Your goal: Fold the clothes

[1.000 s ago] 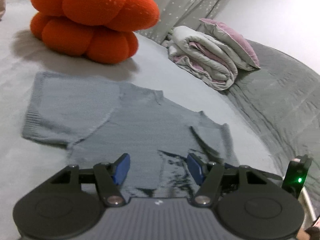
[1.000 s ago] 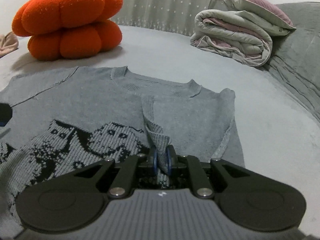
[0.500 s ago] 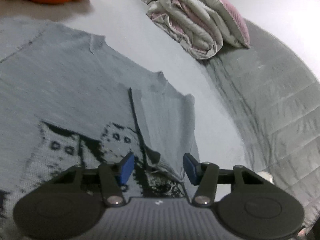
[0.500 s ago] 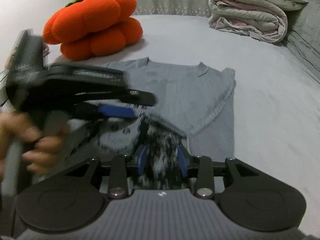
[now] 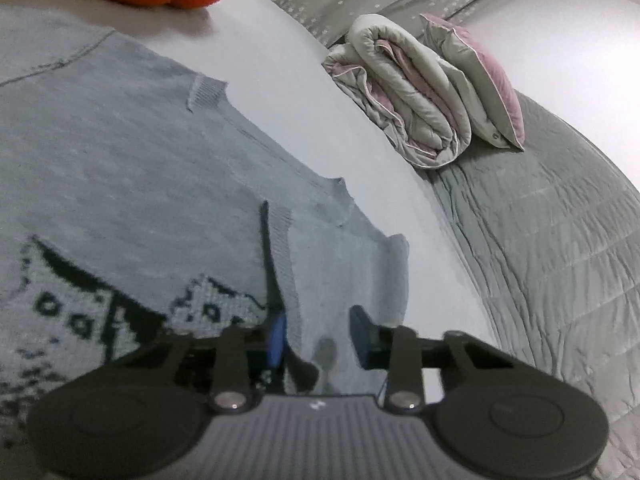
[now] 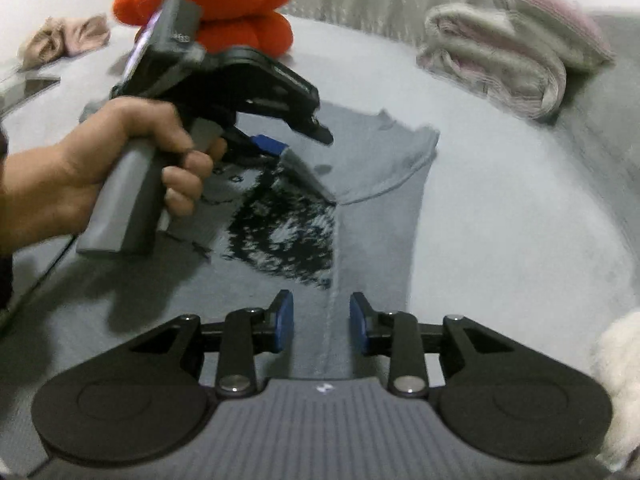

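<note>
Right wrist view shows the grey knitted sweater with a black cat pattern (image 6: 360,216) spread flat on the pale grey bed sheet (image 6: 500,220), one sleeve already folded across its front. Beside that sleeve's cuff, the left gripper (image 5: 318,336) is closing, cuff between its blue pads. The right gripper (image 6: 322,326) is closing too, over the sweater's side edge, gripping nothing yet. I'd guess the side fold comes next: both need firm pinches first.

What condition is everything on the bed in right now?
Grey knit sweater: lying flat, right sleeve folded inward.
Left hand-held gripper: jaws closing, sleeve cuff between them.
Right hand-held gripper: jaws closing over sweater's edge, not gripping.
Duvet: rolled up.
Pumpkin cushion: upright.
</note>
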`<state>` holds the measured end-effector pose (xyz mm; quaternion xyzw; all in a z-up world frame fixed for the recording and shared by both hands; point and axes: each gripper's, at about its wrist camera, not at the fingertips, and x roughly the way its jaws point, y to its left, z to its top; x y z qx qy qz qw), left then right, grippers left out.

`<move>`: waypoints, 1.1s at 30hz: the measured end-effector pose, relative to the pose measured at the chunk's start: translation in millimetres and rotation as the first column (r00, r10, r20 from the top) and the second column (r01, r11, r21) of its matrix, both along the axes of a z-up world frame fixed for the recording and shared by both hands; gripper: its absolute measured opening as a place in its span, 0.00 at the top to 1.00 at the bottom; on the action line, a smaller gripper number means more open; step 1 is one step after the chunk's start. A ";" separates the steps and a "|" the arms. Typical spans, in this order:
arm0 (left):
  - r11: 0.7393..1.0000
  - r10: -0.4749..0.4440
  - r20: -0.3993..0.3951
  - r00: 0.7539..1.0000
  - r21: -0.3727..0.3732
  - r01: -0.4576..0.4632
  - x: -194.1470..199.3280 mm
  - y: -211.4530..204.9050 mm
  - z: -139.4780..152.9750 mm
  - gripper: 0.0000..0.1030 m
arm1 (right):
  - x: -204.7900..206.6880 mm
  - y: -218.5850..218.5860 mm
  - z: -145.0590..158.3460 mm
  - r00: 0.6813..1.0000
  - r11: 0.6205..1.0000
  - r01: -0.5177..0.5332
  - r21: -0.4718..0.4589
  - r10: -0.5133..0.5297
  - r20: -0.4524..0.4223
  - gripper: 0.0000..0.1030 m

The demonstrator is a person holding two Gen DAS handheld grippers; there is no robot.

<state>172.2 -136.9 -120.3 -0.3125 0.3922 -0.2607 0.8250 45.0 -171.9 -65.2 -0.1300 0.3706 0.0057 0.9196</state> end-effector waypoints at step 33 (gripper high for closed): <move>0.964 -0.134 0.120 0.984 0.247 0.102 -103.3 37.5 57.6 0.65 | -26.7 -27.9 35.8 0.996 0.929 0.040 0.368 -0.007 -0.088 0.81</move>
